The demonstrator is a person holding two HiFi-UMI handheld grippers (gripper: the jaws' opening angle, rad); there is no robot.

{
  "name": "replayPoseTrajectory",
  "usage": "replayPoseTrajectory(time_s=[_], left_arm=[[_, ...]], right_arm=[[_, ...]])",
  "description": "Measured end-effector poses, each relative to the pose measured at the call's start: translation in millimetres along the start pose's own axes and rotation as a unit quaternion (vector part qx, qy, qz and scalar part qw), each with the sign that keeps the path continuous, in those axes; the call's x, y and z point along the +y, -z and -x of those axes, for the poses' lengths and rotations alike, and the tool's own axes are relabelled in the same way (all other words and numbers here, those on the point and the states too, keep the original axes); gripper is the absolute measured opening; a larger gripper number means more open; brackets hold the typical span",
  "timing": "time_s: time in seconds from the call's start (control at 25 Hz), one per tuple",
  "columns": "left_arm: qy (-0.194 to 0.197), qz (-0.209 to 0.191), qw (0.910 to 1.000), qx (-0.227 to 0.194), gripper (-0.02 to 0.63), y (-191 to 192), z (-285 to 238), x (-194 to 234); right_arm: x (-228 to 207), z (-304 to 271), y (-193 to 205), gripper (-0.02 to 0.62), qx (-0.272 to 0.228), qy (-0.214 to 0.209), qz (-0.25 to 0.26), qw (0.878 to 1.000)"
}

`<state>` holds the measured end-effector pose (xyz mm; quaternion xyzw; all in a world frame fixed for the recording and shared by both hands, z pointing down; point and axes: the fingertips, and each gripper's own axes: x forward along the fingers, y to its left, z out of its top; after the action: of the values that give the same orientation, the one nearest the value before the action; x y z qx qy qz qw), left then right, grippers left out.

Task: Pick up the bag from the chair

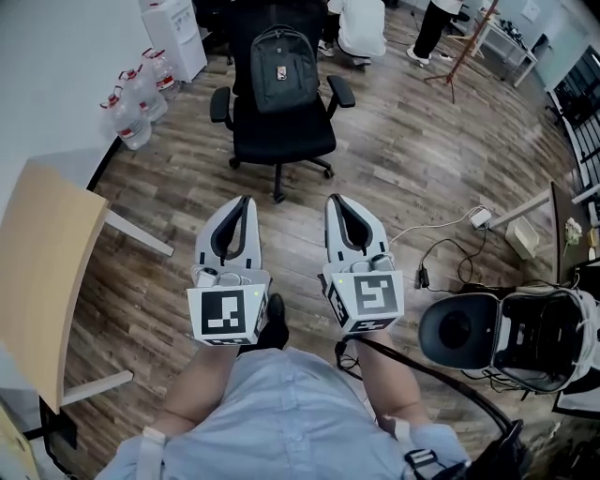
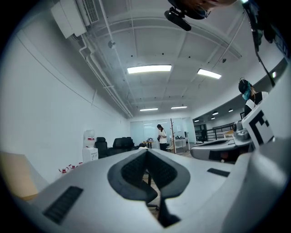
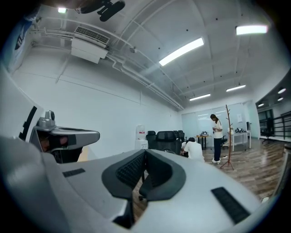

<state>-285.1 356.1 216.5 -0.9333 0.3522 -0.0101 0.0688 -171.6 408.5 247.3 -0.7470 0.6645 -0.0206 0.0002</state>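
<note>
A dark grey backpack (image 1: 281, 67) stands upright against the back of a black office chair (image 1: 281, 136) on the wooden floor ahead of me. My left gripper (image 1: 246, 201) and right gripper (image 1: 335, 199) are held side by side and level, pointing toward the chair and well short of its wheeled base. Both are shut with nothing between the jaws. In the left gripper view the left gripper (image 2: 146, 152) has its dark pads pressed together. The right gripper (image 3: 145, 152) looks the same in the right gripper view.
Water bottles (image 1: 136, 98) and a dispenser (image 1: 178, 33) stand left of the chair. A light wooden table (image 1: 47, 272) is at my left. Cables and a power strip (image 1: 480, 218) and an open black-and-white case (image 1: 506, 333) lie at my right. People (image 1: 361, 28) are beyond the chair.
</note>
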Motion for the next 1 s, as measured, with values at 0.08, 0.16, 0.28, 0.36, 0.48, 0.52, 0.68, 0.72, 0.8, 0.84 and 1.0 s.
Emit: replayPoseTrajectory(time_s=[0.08, 0.16, 0.28, 0.36, 0.48, 0.52, 0.68, 0.72, 0.8, 0.84, 1.0], left_arm=[[0.005, -0.001, 1.0, 0.0, 0.002, -2, -23, 14], [0.011, -0.005, 0.9999, -0.007, 0.002, -7, -46, 26], [0.016, -0.006, 0.9997, -0.019, 0.002, -13, -74, 44], [0.014, -0.004, 0.9997, -0.02, 0.002, -10, -88, 57], [0.014, -0.001, 0.9998, -0.017, 0.002, -3, -105, 68], [0.017, -0.001, 0.9997, -0.016, 0.002, -2, -110, 68], [0.023, 0.002, 0.9997, -0.012, 0.002, 7, -132, 71], [0.023, 0.003, 0.9997, -0.008, 0.002, 10, -139, 73], [0.022, 0.004, 0.9998, -0.001, 0.002, 17, -153, 76], [0.021, 0.004, 0.9998, 0.001, 0.002, 20, -161, 77], [0.013, 0.002, 0.9999, 0.006, 0.002, 30, -200, 82]], right_arm=[[-5, -28, -6, 0.002, -0.003, 0.002, 0.0, 1.0], [-10, -55, -13, 0.002, -0.008, 0.005, -0.003, 1.0], [-15, -86, -22, 0.002, -0.02, 0.013, -0.002, 1.0], [-17, -100, -25, 0.002, -0.024, 0.017, 0.001, 1.0], [-19, -118, -23, 0.002, -0.019, 0.018, 0.005, 1.0], [-22, -122, -23, 0.002, -0.017, 0.019, 0.006, 1.0], [-34, -143, -20, 0.002, -0.012, 0.024, 0.005, 1.0], [-37, -148, -17, 0.002, -0.01, 0.023, 0.005, 1.0], [-45, -161, -11, 0.002, -0.004, 0.023, 0.001, 1.0], [-49, -168, -8, 0.002, -0.002, 0.023, -0.001, 1.0], [-73, -201, 2, 0.002, 0.001, 0.017, -0.008, 1.0]])
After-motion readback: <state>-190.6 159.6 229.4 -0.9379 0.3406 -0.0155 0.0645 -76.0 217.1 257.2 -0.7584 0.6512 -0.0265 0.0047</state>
